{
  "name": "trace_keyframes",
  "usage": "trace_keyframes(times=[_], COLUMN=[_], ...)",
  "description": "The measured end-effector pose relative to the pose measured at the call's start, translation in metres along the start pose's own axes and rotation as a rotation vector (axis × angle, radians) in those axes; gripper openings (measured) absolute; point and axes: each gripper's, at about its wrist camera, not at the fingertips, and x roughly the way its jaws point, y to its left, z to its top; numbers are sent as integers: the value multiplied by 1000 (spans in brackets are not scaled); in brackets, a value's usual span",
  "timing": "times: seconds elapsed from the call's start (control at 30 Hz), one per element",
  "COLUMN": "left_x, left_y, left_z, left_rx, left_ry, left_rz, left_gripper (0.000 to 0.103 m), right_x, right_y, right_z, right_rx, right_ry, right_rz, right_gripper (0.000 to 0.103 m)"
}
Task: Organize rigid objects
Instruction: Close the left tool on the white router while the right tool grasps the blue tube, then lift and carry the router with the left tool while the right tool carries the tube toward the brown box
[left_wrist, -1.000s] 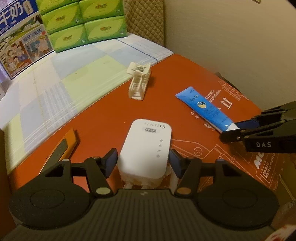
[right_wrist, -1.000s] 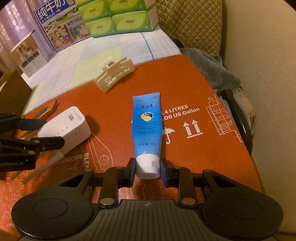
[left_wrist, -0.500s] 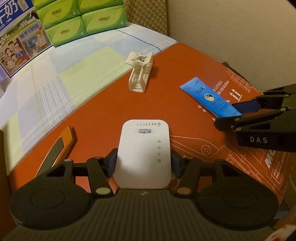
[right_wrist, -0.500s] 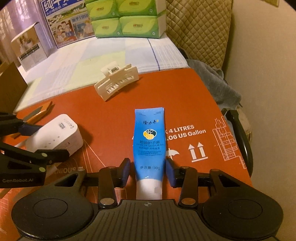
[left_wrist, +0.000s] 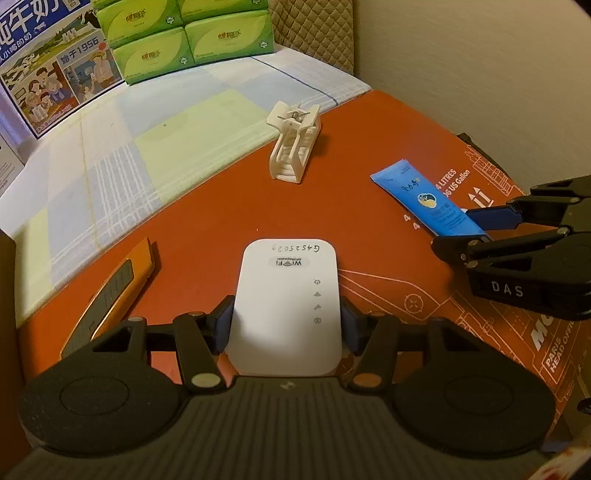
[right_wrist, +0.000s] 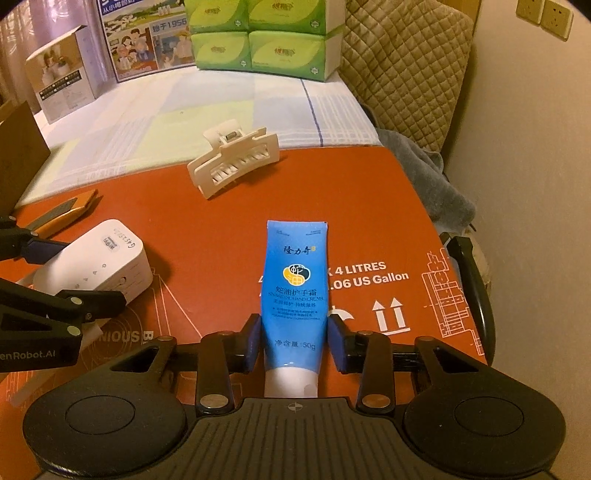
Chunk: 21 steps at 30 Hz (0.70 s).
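Note:
A white WiFi repeater (left_wrist: 288, 306) sits on the orange cardboard sheet (left_wrist: 221, 206), and my left gripper (left_wrist: 284, 326) is shut on it, blue pads pressed to both its long sides. The right wrist view shows the same repeater (right_wrist: 99, 266) between the left gripper's (right_wrist: 74, 273) fingers. A blue hand cream tube (right_wrist: 295, 273) lies cap toward me. My right gripper (right_wrist: 295, 339) straddles its lower body, jaws closing, pads against its sides. Farther back are a cream hair claw clip (right_wrist: 236, 162) and, at the left, an orange utility knife (left_wrist: 110, 295).
A checked cloth (left_wrist: 147, 147) covers the surface beyond the cardboard. Green tissue packs (left_wrist: 184, 40), a printed milk carton (left_wrist: 48, 81) and a white box (right_wrist: 62, 77) stand at the back. A quilted chair back (right_wrist: 399, 66) and grey cloth (right_wrist: 424, 166) border the right edge.
My right gripper slid forward from the tube's white cap onto its blue body, its jaws standing wider. My left gripper's pads closed in on the repeater's sides, and the repeater reaches deeper between the fingers.

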Motion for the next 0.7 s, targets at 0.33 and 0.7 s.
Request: trace_keyframes(times=[0.33,0.7], left_x=[-5,-13], left_y=[-4,-8], left_z=[-8,-17], left_rx=[-38,-94], left_ry=[1,-3], left_rz=[13,17], left_gripper=[53,51], right_x=[-7,-24], right_y=[-5,-11], right_z=[-7,-18], right_rx=[9,73], right_ry=[-2,23], right_rz=[46,146], right_gripper=[33,32])
